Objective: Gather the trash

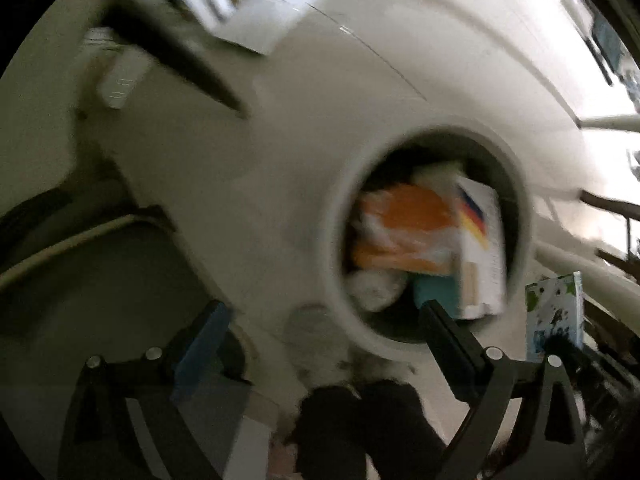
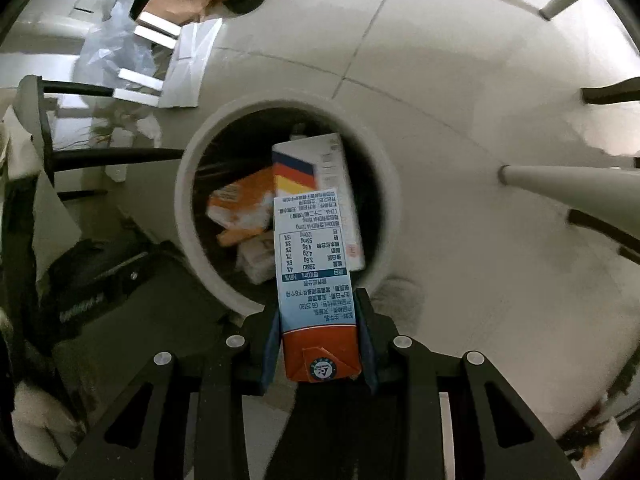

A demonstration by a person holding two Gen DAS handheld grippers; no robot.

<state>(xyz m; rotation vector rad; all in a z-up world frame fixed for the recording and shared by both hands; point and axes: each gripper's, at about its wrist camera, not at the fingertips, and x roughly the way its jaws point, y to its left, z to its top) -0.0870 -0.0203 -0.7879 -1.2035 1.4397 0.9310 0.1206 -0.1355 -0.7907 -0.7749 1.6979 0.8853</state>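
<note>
A round white trash bin (image 2: 188, 216) stands on the pale floor, holding an orange pack (image 2: 240, 204), a white carton with a striped flag (image 2: 316, 168) and crumpled paper. My right gripper (image 2: 318, 340) is shut on a white, blue and orange milk carton (image 2: 312, 264), held over the bin's near rim. In the blurred left wrist view the bin (image 1: 340, 240) is ahead at right. My left gripper (image 1: 320, 320) is open and empty, beside the bin's rim. The right gripper's carton (image 1: 554, 316) shows at the far right.
Clear plastic bags, cardboard and white sheets (image 2: 180, 52) lie on the floor beyond the bin. A black bag (image 2: 92, 276) sits left of it. Chair or table legs (image 2: 560, 188) stand to the right. A dark shoe (image 1: 360, 412) is near the left gripper.
</note>
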